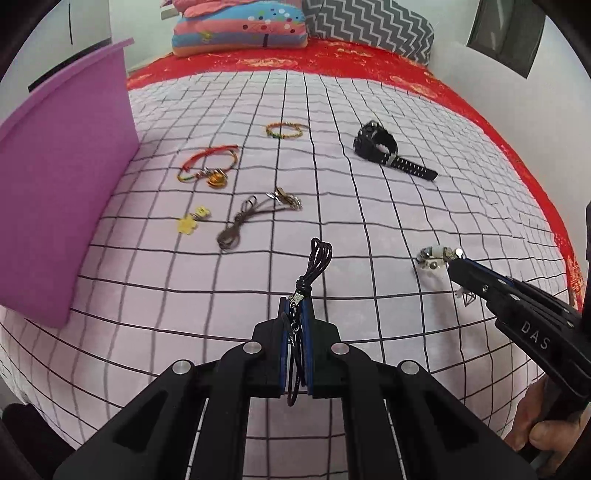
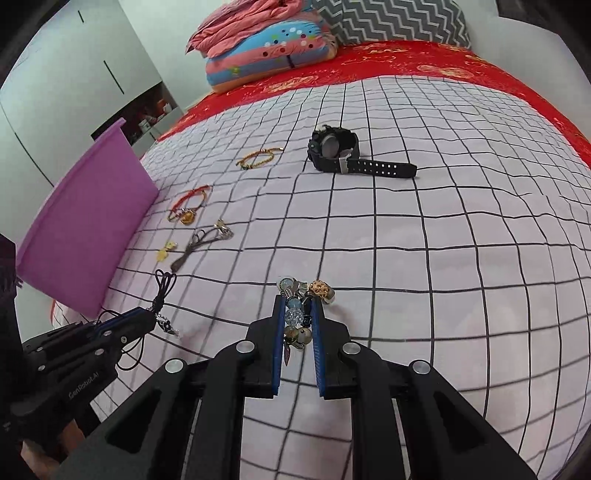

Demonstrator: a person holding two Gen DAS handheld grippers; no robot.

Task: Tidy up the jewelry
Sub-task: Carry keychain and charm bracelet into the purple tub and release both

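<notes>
My left gripper is shut on a black cord necklace, whose loop sticks out ahead over the checked sheet; it also shows in the right wrist view. My right gripper is shut on a beaded charm bracelet, seen small in the left wrist view. On the sheet lie a red cord bracelet with a gold charm, a braided yellow bracelet, a brown cord with a metal clasp, a yellow charm and a black watch.
A purple box stands at the left edge of the bed, open side hidden. Folded pillows and quilts lie at the head on the red bedspread. The checked sheet covers the middle.
</notes>
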